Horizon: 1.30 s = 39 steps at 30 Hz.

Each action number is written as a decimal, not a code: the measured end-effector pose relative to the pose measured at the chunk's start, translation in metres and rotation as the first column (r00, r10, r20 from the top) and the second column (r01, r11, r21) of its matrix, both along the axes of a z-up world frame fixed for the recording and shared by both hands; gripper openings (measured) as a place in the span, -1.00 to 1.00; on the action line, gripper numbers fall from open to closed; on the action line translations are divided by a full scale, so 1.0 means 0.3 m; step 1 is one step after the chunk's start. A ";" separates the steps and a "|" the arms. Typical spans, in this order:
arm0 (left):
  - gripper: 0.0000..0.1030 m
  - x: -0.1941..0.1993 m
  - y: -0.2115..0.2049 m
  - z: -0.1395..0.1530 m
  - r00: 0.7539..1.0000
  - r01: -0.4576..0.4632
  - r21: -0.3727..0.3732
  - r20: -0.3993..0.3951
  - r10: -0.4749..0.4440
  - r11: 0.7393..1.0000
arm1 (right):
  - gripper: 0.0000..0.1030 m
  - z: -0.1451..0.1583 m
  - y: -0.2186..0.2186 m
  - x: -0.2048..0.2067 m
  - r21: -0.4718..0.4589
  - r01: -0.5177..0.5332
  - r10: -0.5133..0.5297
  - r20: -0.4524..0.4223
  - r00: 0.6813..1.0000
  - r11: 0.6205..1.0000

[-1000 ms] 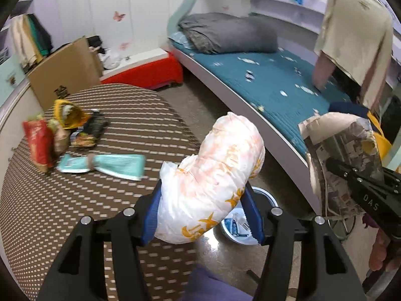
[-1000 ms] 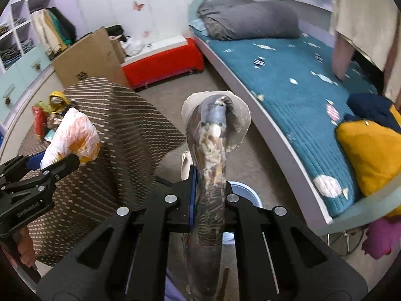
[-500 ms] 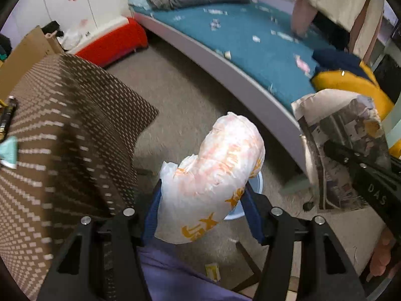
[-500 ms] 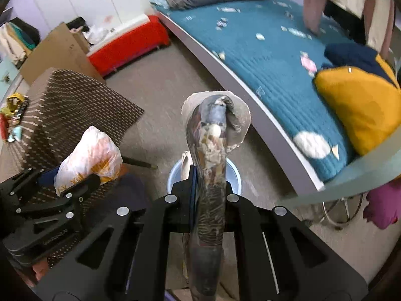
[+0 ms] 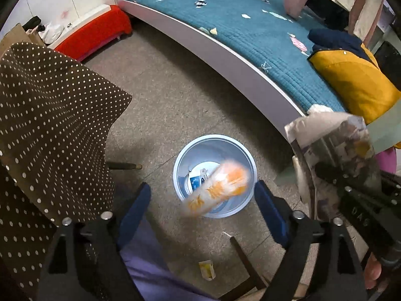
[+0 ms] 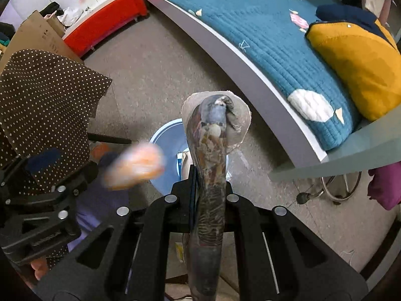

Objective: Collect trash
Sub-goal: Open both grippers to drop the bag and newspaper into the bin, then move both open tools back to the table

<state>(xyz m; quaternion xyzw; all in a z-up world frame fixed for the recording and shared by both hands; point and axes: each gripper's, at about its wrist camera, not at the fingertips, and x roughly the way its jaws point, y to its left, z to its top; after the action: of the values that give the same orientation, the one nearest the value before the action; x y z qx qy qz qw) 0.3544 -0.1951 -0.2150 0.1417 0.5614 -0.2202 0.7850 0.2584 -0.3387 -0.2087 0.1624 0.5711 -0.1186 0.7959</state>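
A white and orange plastic bag (image 5: 216,188) is blurred in mid-air over the pale blue bin (image 5: 215,140) on the floor, free of the pads. My left gripper (image 5: 203,198) points down at the bin with its jaws opening and its blue pads (image 5: 137,203) wide apart. A blue and white packet lies inside the bin. In the right wrist view the same bag (image 6: 135,166) falls beside the bin (image 6: 163,135). My right gripper (image 6: 209,175) is shut on a folded printed paper wrapper (image 6: 213,130) that stands up over the bin.
A table under a brown dotted cloth (image 5: 50,125) hangs at the left. The bed (image 5: 250,25) with a yellow cushion (image 5: 356,85) curves along the right. A small yellow scrap (image 5: 207,271) lies on the floor near a purple trouser leg (image 5: 150,263).
Both grippers have dropped and tilted down toward the bin. The left jaws have spread and let go of the white and orange bag, which now falls. The right grip is unchanged.
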 end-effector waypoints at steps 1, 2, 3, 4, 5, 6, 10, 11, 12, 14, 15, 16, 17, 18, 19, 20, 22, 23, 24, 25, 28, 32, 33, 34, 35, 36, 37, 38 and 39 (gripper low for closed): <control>0.63 0.002 0.006 -0.004 1.000 -0.003 0.005 -0.003 0.003 1.000 | -0.83 -0.005 0.002 0.002 0.002 -0.001 0.001 -0.003 1.000 1.000; 0.63 0.003 0.009 -0.008 1.000 -0.006 0.009 -0.004 0.006 1.000 | -0.83 -0.009 0.006 0.005 0.003 -0.002 0.002 -0.005 1.000 1.000; 0.63 0.004 0.020 -0.010 1.000 -0.012 0.013 -0.008 0.012 1.000 | -0.83 -0.013 0.011 0.008 0.005 -0.003 0.003 -0.008 1.000 1.000; 0.63 0.004 0.032 -0.015 1.000 -0.017 0.013 -0.012 0.017 1.000 | -0.83 -0.016 0.017 0.013 0.005 -0.006 0.006 -0.011 1.000 1.000; 0.63 0.007 0.042 -0.020 1.000 -0.023 0.014 -0.018 0.023 1.000 | -0.83 -0.022 0.025 0.019 0.005 -0.011 0.011 -0.017 1.000 1.000; 0.63 0.008 0.055 -0.025 0.999 -0.031 0.017 -0.023 0.031 0.999 | -0.83 -0.031 0.026 0.026 0.005 -0.014 0.014 -0.021 1.000 1.000; 0.63 0.011 0.107 -0.035 0.998 -0.060 0.028 -0.026 0.060 0.998 | -0.82 -0.046 0.056 0.054 0.011 -0.040 0.041 -0.027 0.999 0.999; 0.63 0.013 0.115 -0.035 0.997 -0.066 0.027 -0.027 0.067 0.997 | -0.80 -0.042 0.066 0.065 0.010 -0.050 0.050 -0.024 0.998 0.999; 0.63 0.016 0.127 -0.035 0.996 -0.077 0.026 -0.030 0.078 0.997 | -0.77 -0.036 0.073 0.075 0.009 -0.056 0.057 -0.020 0.998 0.998; 0.63 0.023 0.141 -0.033 0.995 -0.092 0.028 -0.036 0.093 0.995 | -0.77 -0.021 0.078 0.094 0.004 -0.060 0.060 -0.010 0.998 0.998; 0.63 0.026 0.149 -0.031 0.994 -0.099 0.027 -0.036 0.100 0.995 | -0.70 -0.011 0.082 0.106 -0.004 -0.062 0.062 -0.007 0.998 0.998; 0.63 0.028 0.155 -0.029 0.994 -0.105 0.026 -0.035 0.106 0.994 | -0.20 -0.004 0.086 0.117 -0.016 -0.063 0.063 -0.008 0.998 0.998; 0.63 0.030 0.159 -0.026 0.993 -0.110 0.024 -0.034 0.111 0.994 | 0.30 -0.001 0.087 0.125 -0.031 -0.059 0.059 -0.017 0.998 0.998; 0.63 0.032 0.164 -0.021 0.993 -0.115 0.022 -0.034 0.115 0.993 | 0.72 0.004 0.084 0.132 -0.048 -0.048 0.047 -0.018 0.999 0.998; 0.63 0.033 0.168 -0.019 0.992 -0.118 0.020 -0.034 0.118 0.993 | 0.72 0.018 0.081 0.128 -0.066 -0.036 0.038 0.022 0.999 0.997; 0.63 0.033 0.171 -0.018 0.992 -0.120 0.019 -0.035 0.120 0.993 | 0.72 0.022 0.084 0.125 -0.080 -0.037 0.039 0.031 0.999 0.996; 0.63 0.032 0.174 -0.018 0.992 -0.117 0.018 -0.044 0.118 0.993 | 0.72 0.012 0.093 0.127 -0.104 -0.052 0.053 0.008 0.999 0.993; 0.63 0.032 0.174 -0.018 0.992 -0.115 0.017 -0.045 0.116 0.993 | 0.72 -0.002 0.096 0.124 -0.104 -0.062 0.061 -0.009 0.998 0.993; 0.63 0.031 0.175 -0.016 0.992 -0.117 0.017 -0.041 0.117 0.993 | 0.72 -0.013 0.099 0.120 -0.099 -0.068 0.065 -0.023 0.998 0.993; 0.63 0.028 0.173 -0.017 0.992 -0.118 0.018 -0.039 0.118 0.993 | 0.72 -0.021 0.101 0.117 -0.097 -0.071 0.068 -0.032 0.997 0.993; 0.63 0.030 0.176 -0.018 0.991 -0.126 0.018 -0.042 0.127 0.992 | 0.72 -0.048 0.108 0.099 -0.101 -0.076 0.069 -0.066 0.995 0.992; 0.63 0.029 0.166 -0.018 0.991 -0.127 0.021 -0.040 0.127 0.992 | 0.72 -0.064 0.117 0.074 -0.099 -0.083 0.076 -0.081 0.994 0.992; 0.63 0.026 0.162 -0.015 0.992 -0.123 0.021 -0.038 0.124 0.992 | 0.72 -0.062 0.117 0.068 -0.099 -0.082 0.074 -0.081 0.994 0.992; 0.63 0.024 0.158 -0.012 0.992 -0.121 0.022 -0.036 0.122 0.992 | 0.72 -0.058 0.116 0.061 -0.098 -0.080 0.072 -0.078 0.994 0.992; 0.63 0.022 0.154 -0.008 0.992 -0.119 0.022 -0.032 0.120 0.993 | 0.72 -0.053 0.114 0.057 -0.096 -0.078 0.071 -0.075 0.995 0.992; 0.63 0.017 0.150 0.000 0.993 -0.115 0.018 -0.029 0.116 0.993 | 0.72 -0.047 0.114 0.052 -0.096 -0.077 0.070 -0.071 0.995 0.992; 0.63 0.013 0.151 0.003 0.993 -0.112 0.012 -0.028 0.112 0.994 | 0.72 -0.042 0.115 0.048 -0.097 -0.076 0.069 -0.067 0.995 0.992; 0.63 0.008 0.148 0.013 0.994 -0.107 -0.001 -0.030 0.106 0.994 | 0.72 -0.030 0.113 0.041 -0.098 -0.071 0.066 -0.058 0.996 0.993; 0.63 0.004 0.147 0.018 0.994 -0.103 -0.006 -0.028 0.103 0.995 | 0.72 -0.023 0.114 0.039 -0.098 -0.068 0.063 -0.053 0.997 0.993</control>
<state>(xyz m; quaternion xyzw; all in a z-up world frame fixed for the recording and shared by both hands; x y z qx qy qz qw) 0.3556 -0.1510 -0.2095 0.1064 0.5781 -0.1836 0.7879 0.2700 -0.3044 -0.2157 0.1005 0.5889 -0.1250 0.7921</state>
